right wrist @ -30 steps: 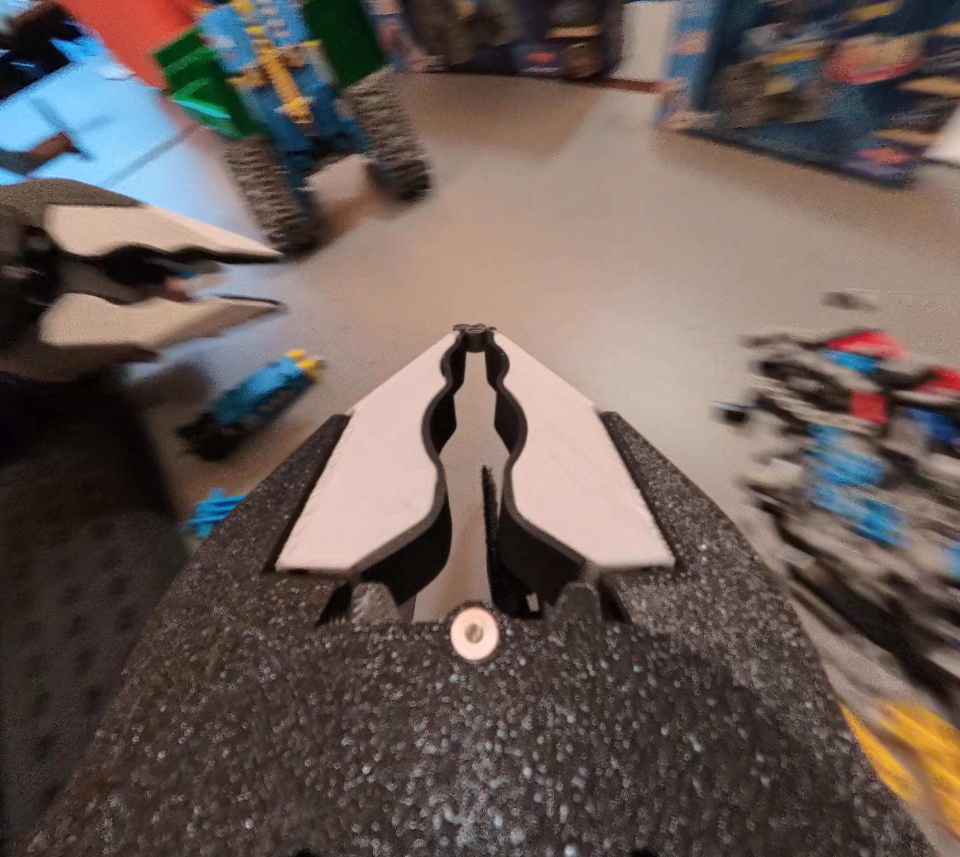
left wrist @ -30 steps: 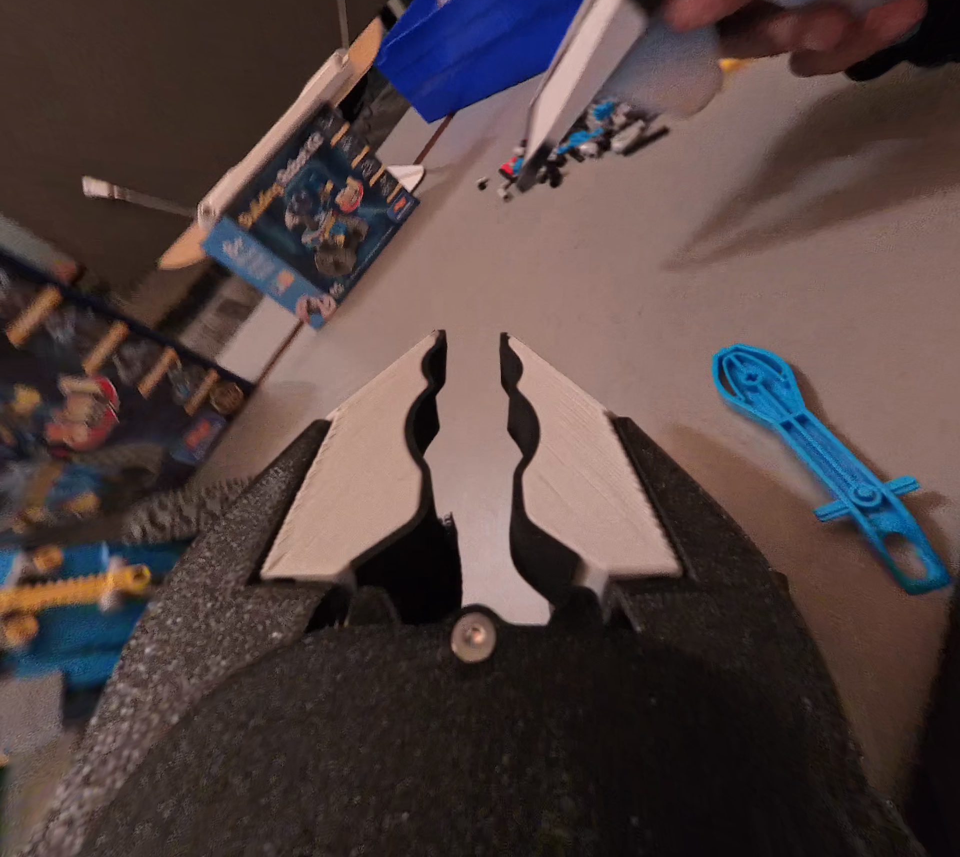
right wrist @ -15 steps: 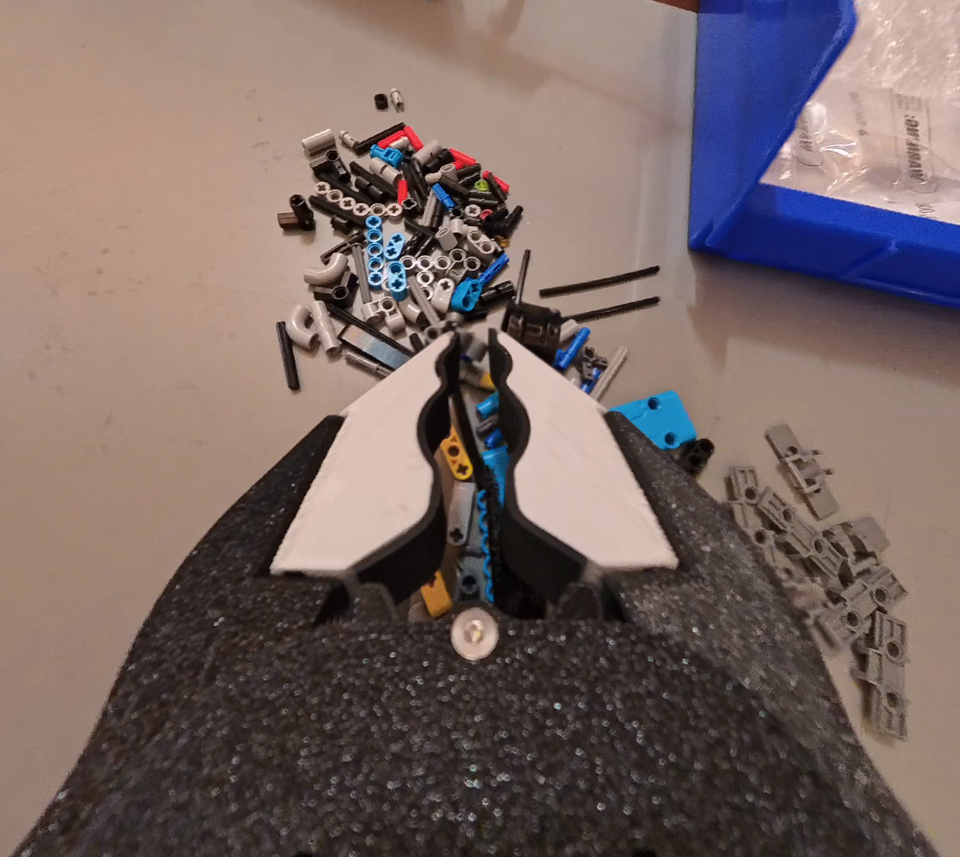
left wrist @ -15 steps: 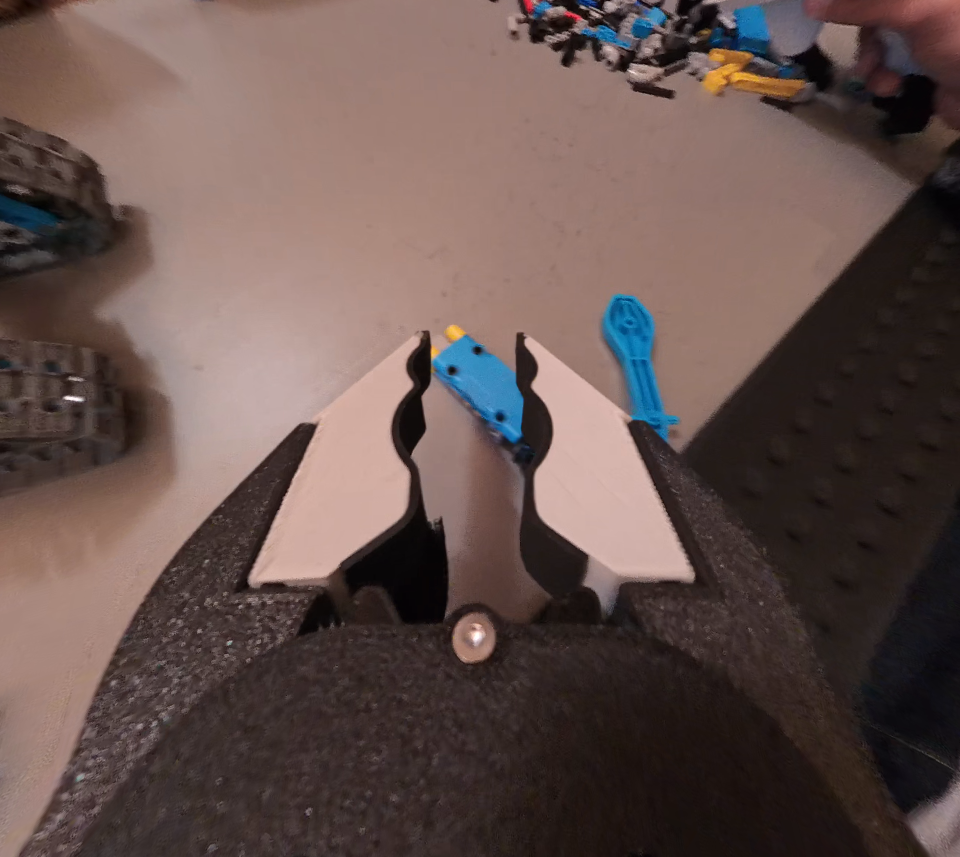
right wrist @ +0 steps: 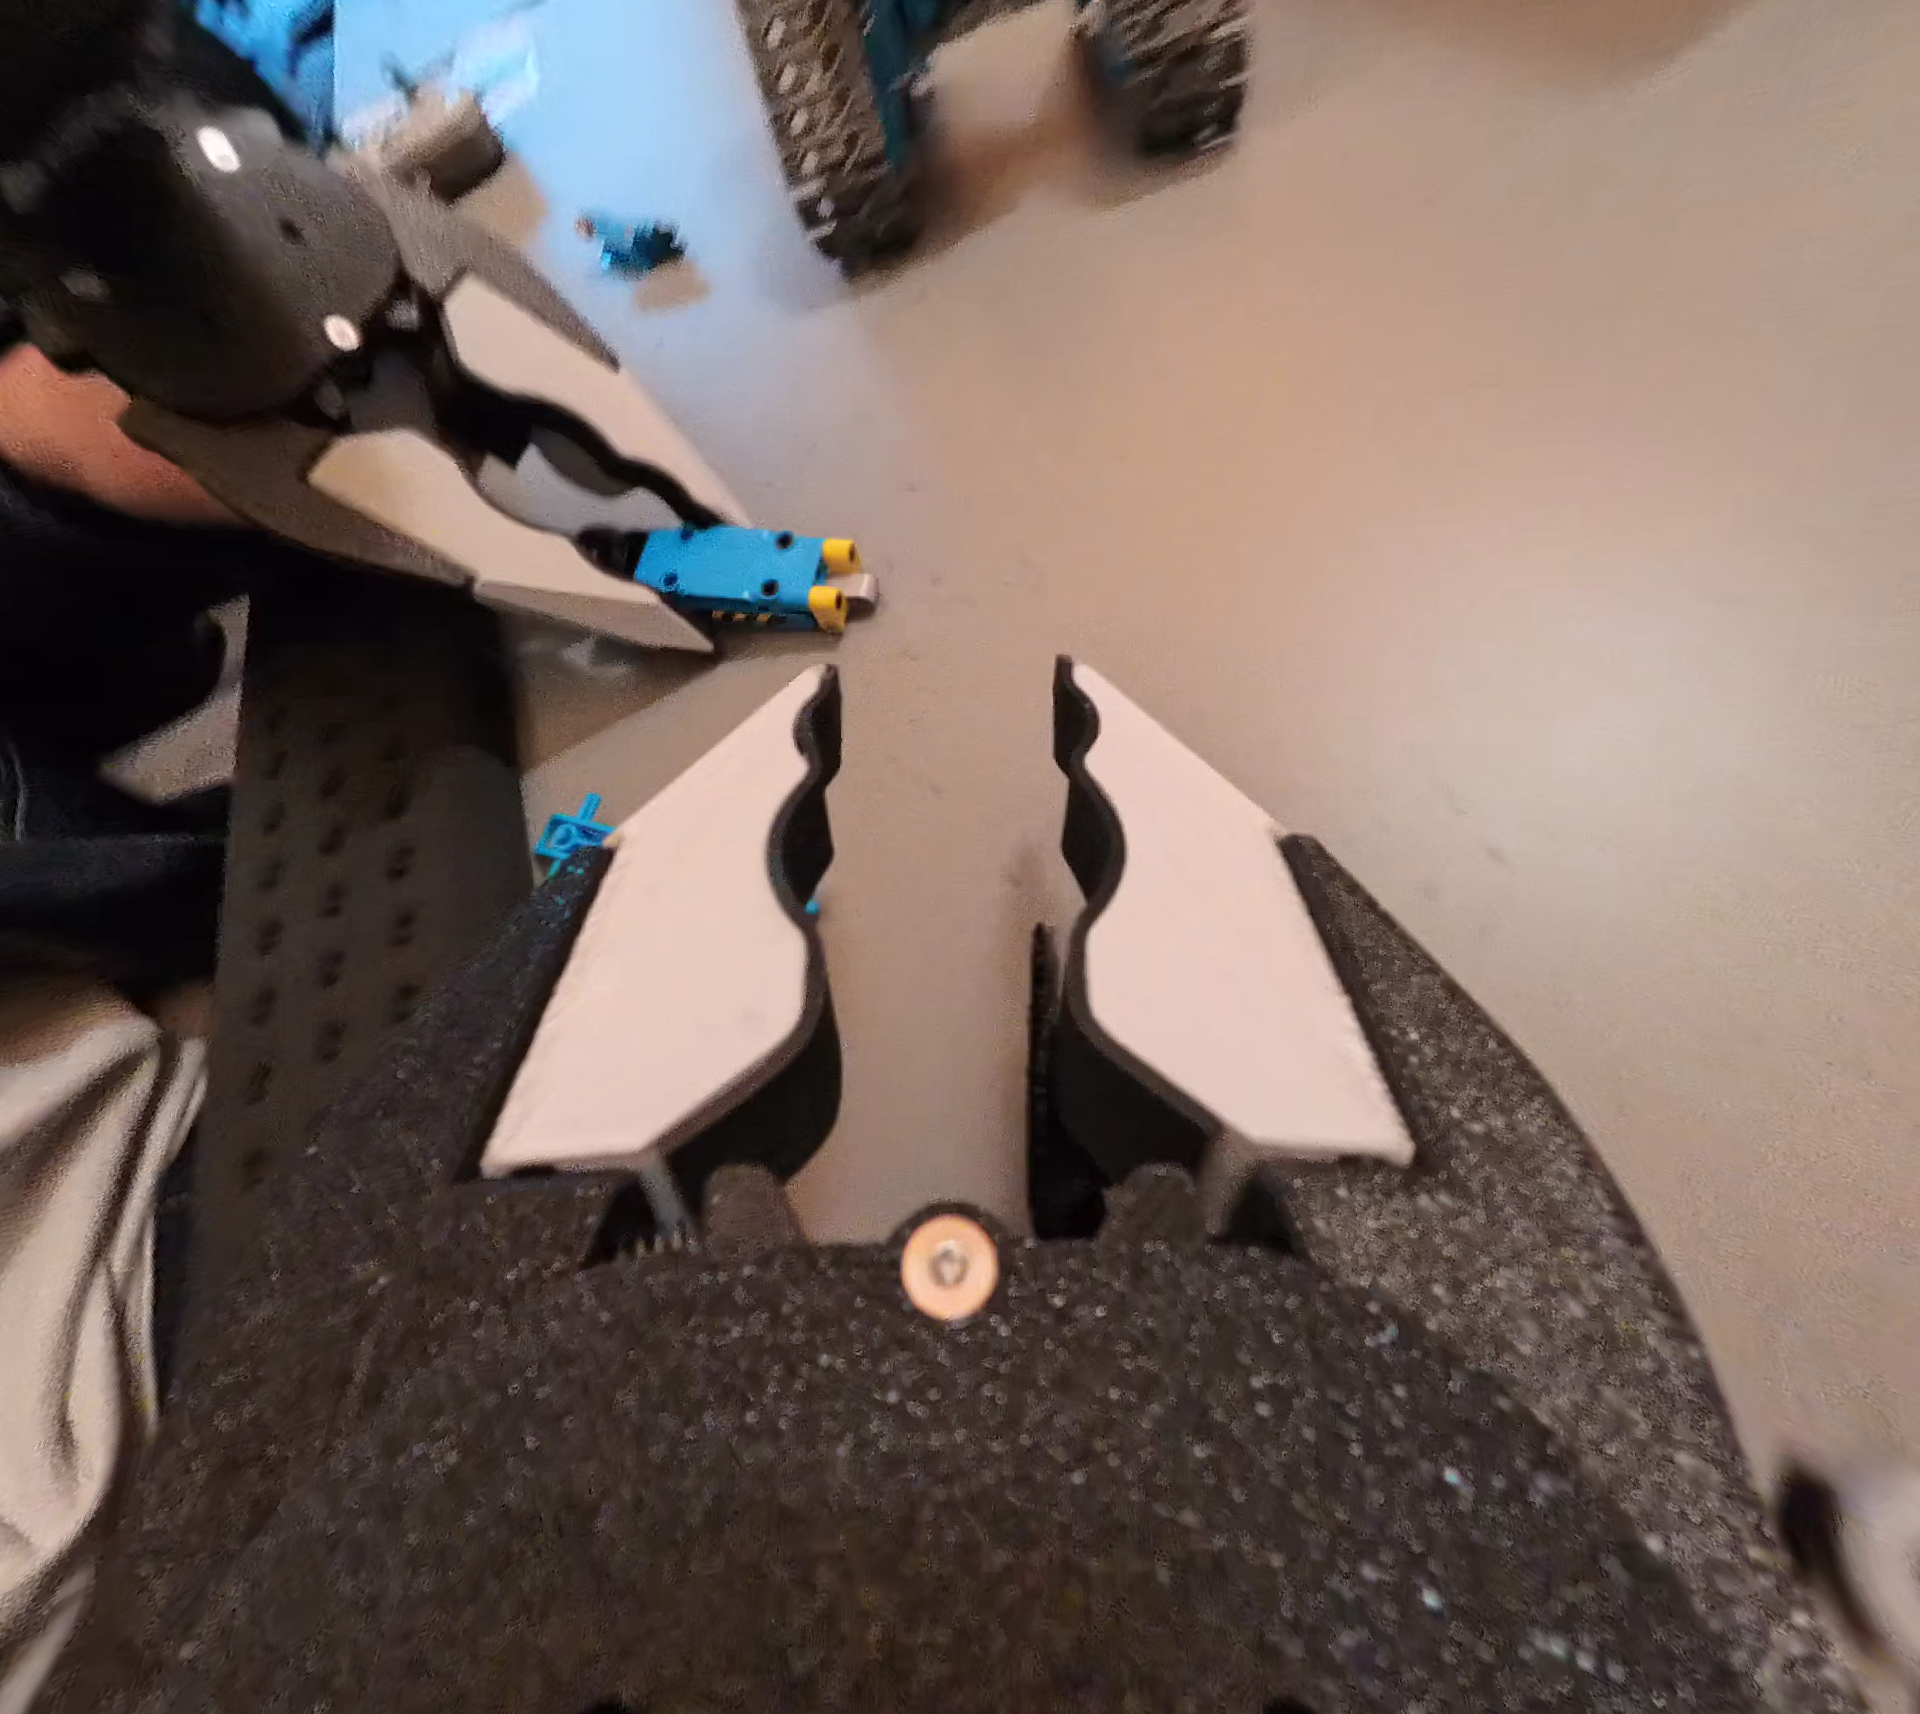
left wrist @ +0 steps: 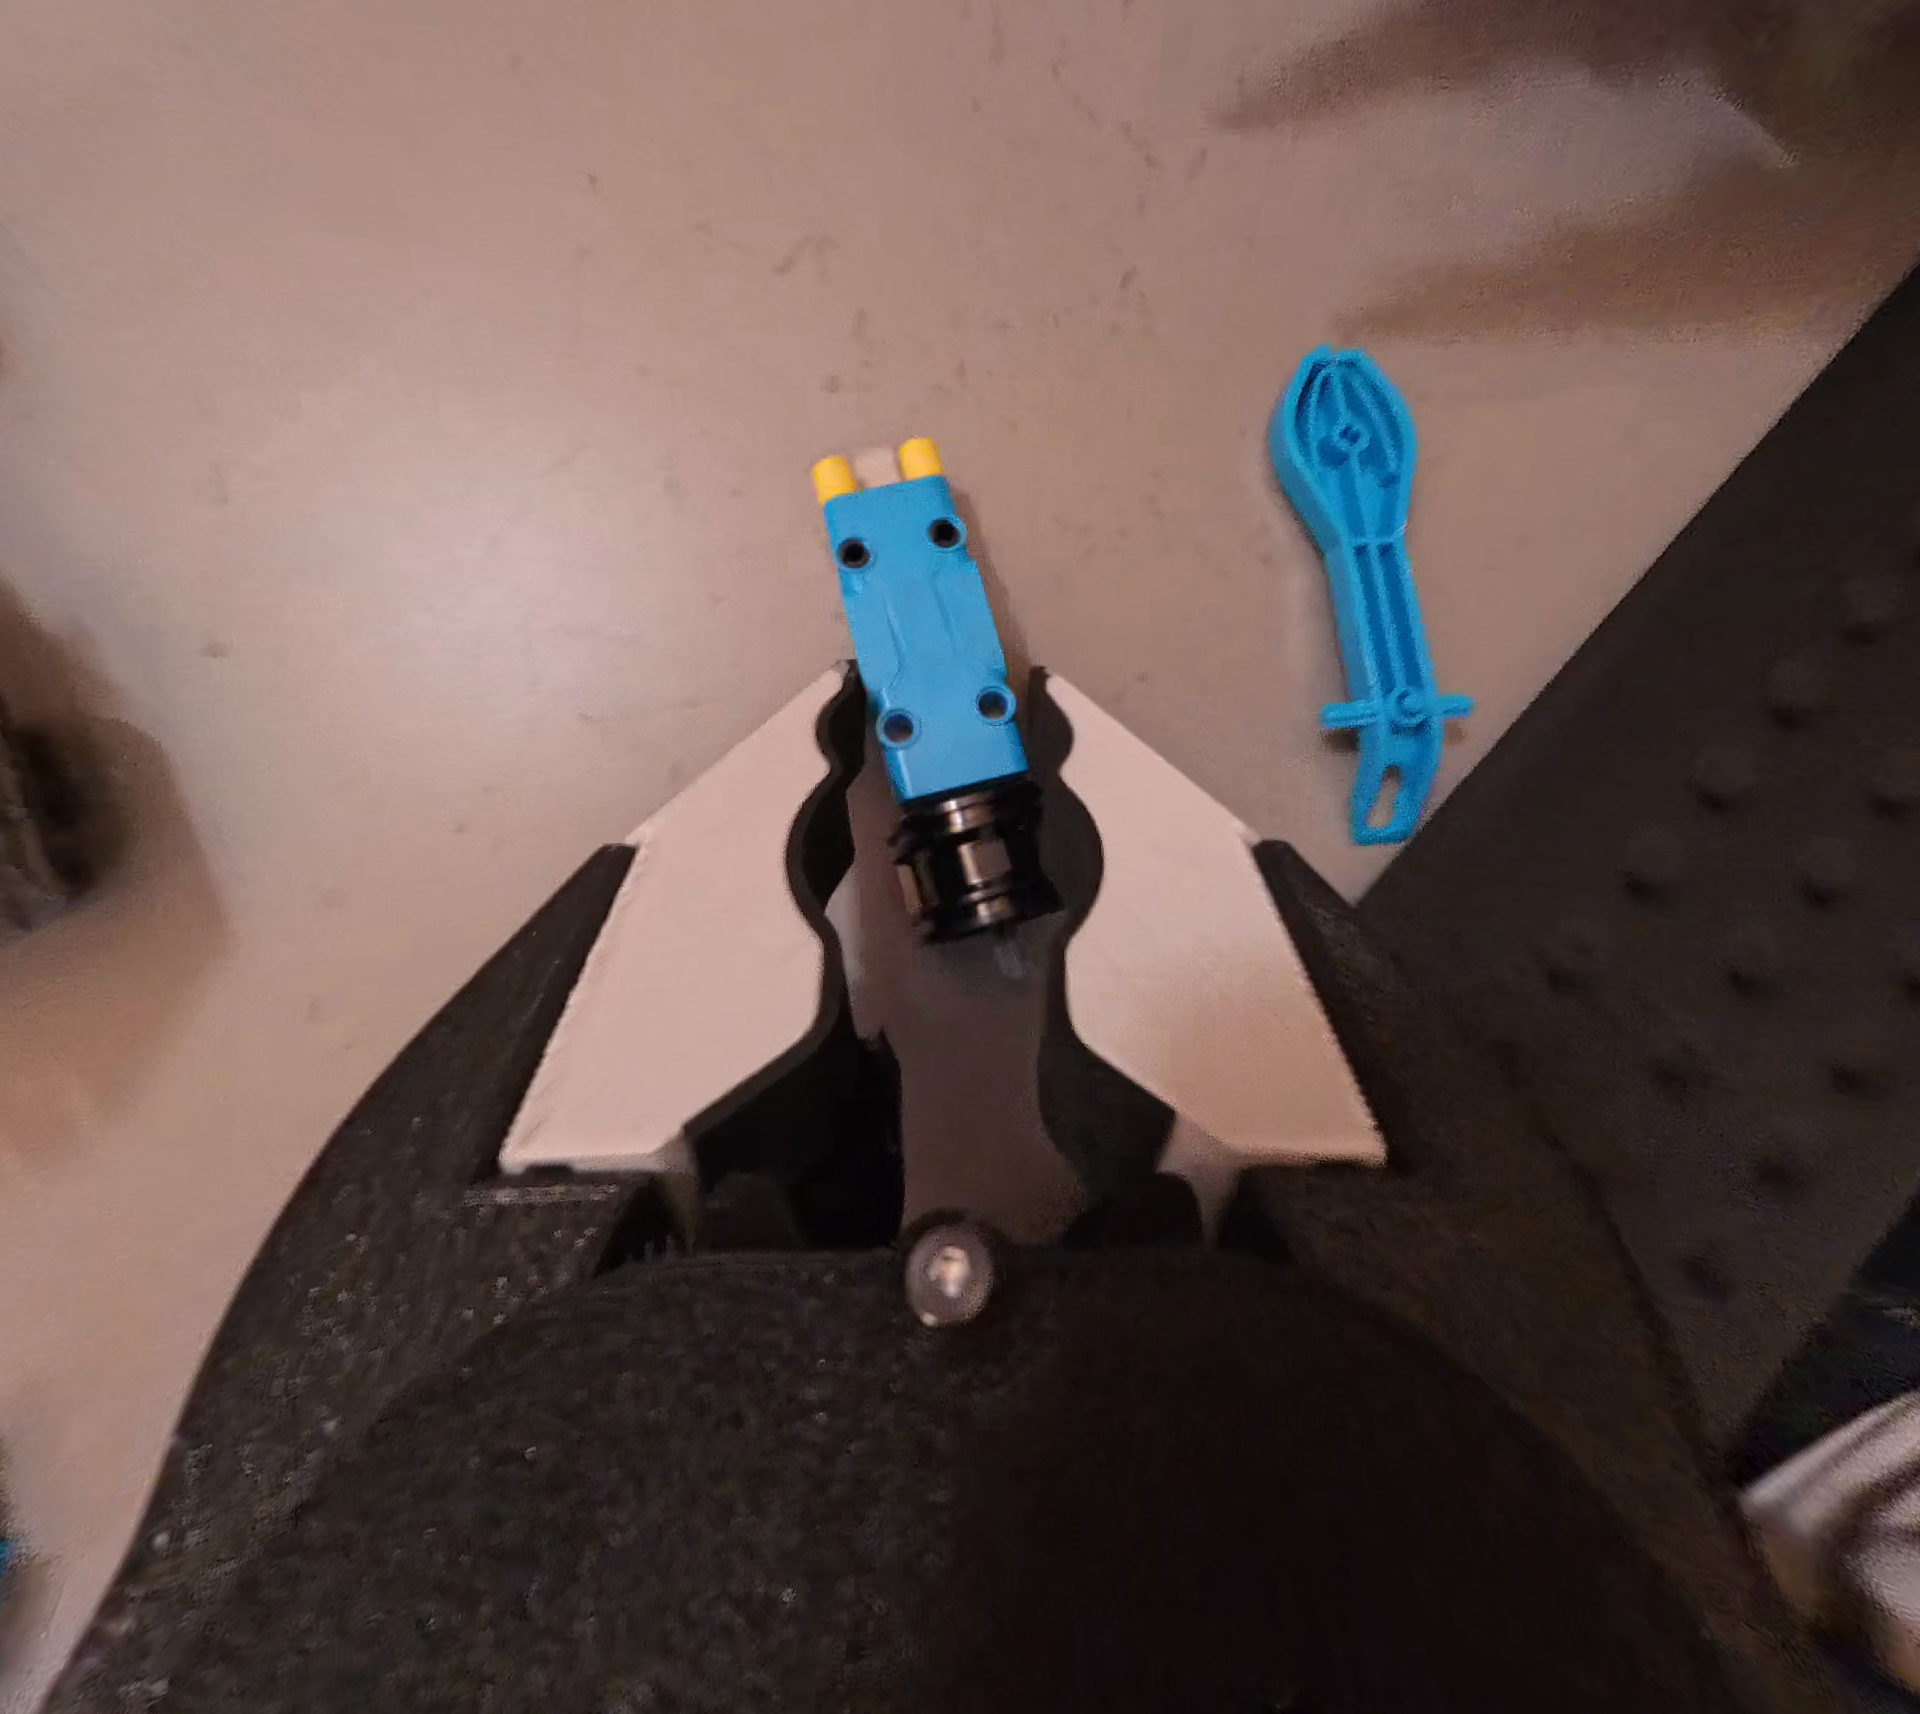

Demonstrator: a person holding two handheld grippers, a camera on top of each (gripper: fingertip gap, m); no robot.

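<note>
A blue motor-like block (left wrist: 920, 625) with two yellow pegs at its far end and a black ribbed end lies on the beige table (left wrist: 520, 210). My left gripper (left wrist: 940, 677) is open. Its fingertips stand on either side of the block's near half, with a small gap on the left side. The right wrist view shows the same block (right wrist: 727, 568) between the left gripper's fingers (right wrist: 717, 581). My right gripper (right wrist: 945, 667) is wide open and empty, above bare table just right of the block.
A blue flat plastic tool (left wrist: 1356, 584) lies right of the block. A black studded mat (left wrist: 1714, 833) covers the table's near right edge. A blue-and-green tracked model vehicle (right wrist: 987, 2) stands farther back. A small blue piece (right wrist: 634, 246) lies near it. Spacing between my two grippers at the tips: around 12 cm.
My left gripper has moved forward so the blue block now sits between its fingertips. My right gripper has swung away from the pile of small parts and opened wide.
</note>
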